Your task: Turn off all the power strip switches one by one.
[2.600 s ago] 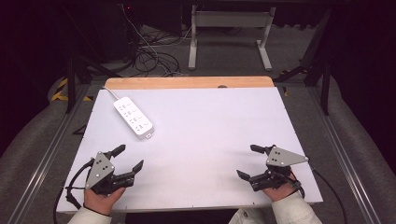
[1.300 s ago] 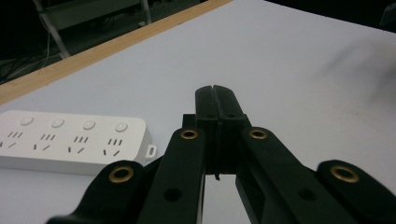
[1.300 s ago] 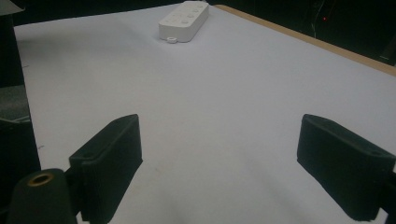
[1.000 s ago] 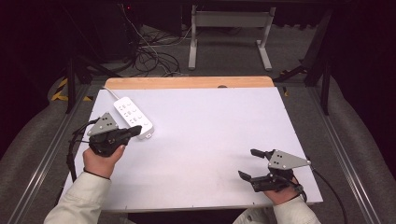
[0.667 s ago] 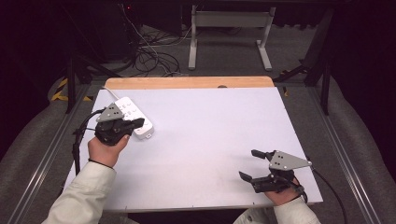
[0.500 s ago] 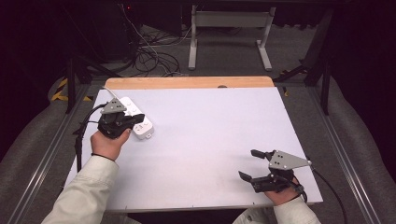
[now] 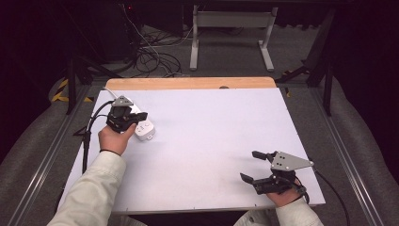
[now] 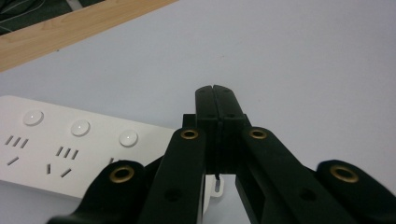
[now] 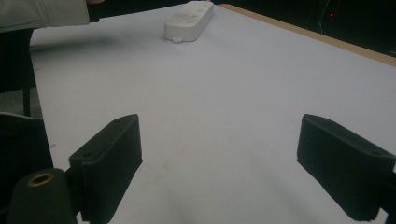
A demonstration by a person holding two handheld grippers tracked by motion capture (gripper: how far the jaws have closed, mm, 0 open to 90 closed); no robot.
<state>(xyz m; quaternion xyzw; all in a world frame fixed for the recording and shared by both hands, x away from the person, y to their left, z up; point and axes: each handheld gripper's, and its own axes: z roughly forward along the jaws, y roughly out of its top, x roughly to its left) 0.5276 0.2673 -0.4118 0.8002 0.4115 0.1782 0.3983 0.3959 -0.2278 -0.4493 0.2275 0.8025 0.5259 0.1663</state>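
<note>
Where tool (image 8: 215, 93) hovers, smooth white power strip (image 8: 70, 149)

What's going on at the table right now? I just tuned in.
A person works at a white table with tongs in each hand. The left tongs are shut with nothing between them and sit over the near end of a white power strip at the table's far left; whether they touch it I cannot tell. The right tongs rest open near the front right edge, apart from the strip.
</note>
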